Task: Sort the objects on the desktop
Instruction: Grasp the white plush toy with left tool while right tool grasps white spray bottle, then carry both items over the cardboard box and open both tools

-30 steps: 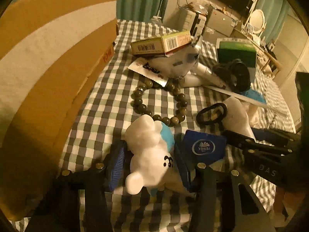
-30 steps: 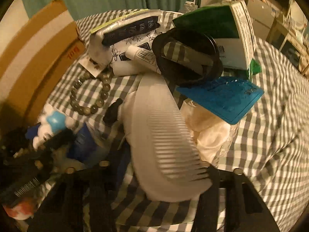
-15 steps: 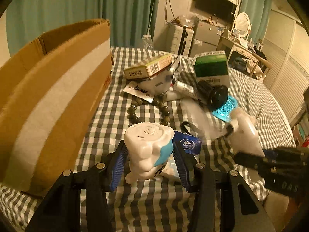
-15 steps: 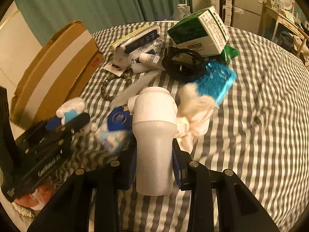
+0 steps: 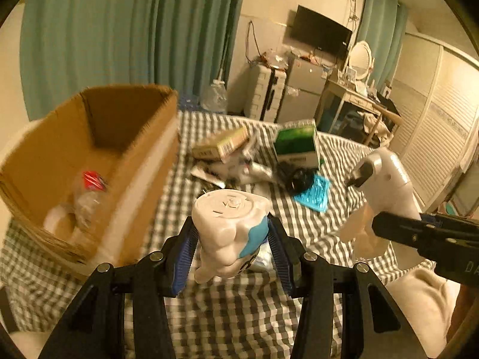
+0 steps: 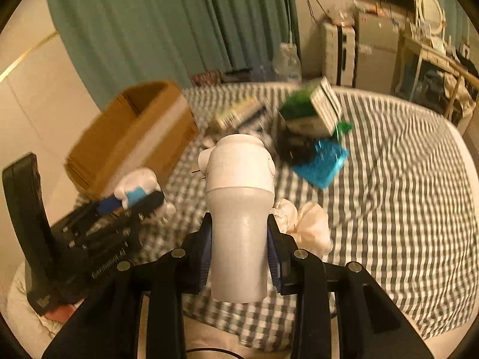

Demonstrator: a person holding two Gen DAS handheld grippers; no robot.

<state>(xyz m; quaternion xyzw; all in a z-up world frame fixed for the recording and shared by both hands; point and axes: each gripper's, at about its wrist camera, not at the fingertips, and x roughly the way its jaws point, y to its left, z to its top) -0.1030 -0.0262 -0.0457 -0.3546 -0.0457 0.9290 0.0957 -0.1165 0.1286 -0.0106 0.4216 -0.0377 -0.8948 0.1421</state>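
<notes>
Two tools, each clamped on one item, both held above the checked bed.
Left tool (image 5: 232, 246) grips the white-and-blue figurine (image 5: 229, 233) across its body: looks like light, hard, smooth plastic, lumpy, could twist. It hangs beside the cardboard box (image 5: 89, 161). Right tool (image 6: 239, 252) pinches the white device (image 6: 241, 218) at its narrower handle; rigid, top-heavy, so grip low. Both tools point forward and down.
</notes>
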